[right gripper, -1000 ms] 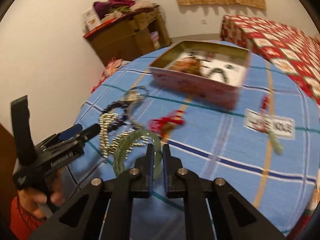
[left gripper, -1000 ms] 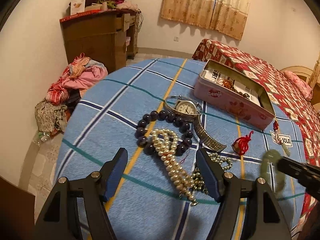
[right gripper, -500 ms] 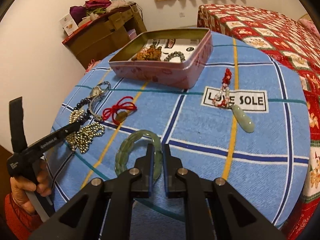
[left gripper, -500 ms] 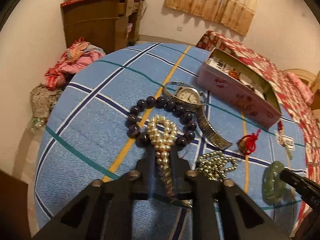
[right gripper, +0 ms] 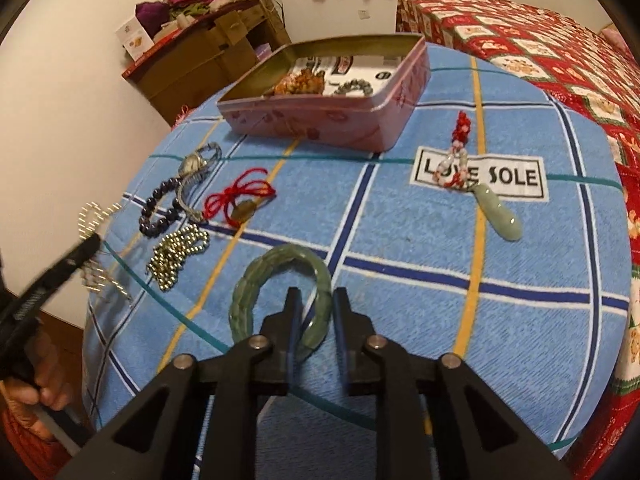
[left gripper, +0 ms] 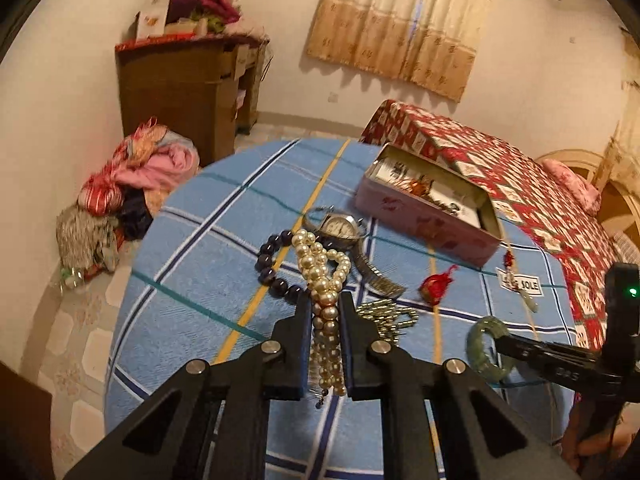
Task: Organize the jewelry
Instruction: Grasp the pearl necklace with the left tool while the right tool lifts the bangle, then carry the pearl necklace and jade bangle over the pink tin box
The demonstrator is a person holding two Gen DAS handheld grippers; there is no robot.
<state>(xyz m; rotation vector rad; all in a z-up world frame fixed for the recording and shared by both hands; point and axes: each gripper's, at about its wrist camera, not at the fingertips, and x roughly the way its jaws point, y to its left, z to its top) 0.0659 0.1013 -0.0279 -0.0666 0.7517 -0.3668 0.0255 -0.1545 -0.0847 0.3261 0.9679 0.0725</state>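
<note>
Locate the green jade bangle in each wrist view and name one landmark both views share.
Left wrist view: the green jade bangle sits at lower right, held by the right gripper.
Right wrist view: the bangle is at bottom centre, its right side between that gripper's fingers.
Shared landmark: the pink tin.

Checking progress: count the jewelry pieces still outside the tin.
7. Pearl strand in left gripper, jade bangle in right gripper; on the cloth: watch, dark bead bracelet, gold bead chain, red-cord charm, jade pendant. None seem hidden.
</note>
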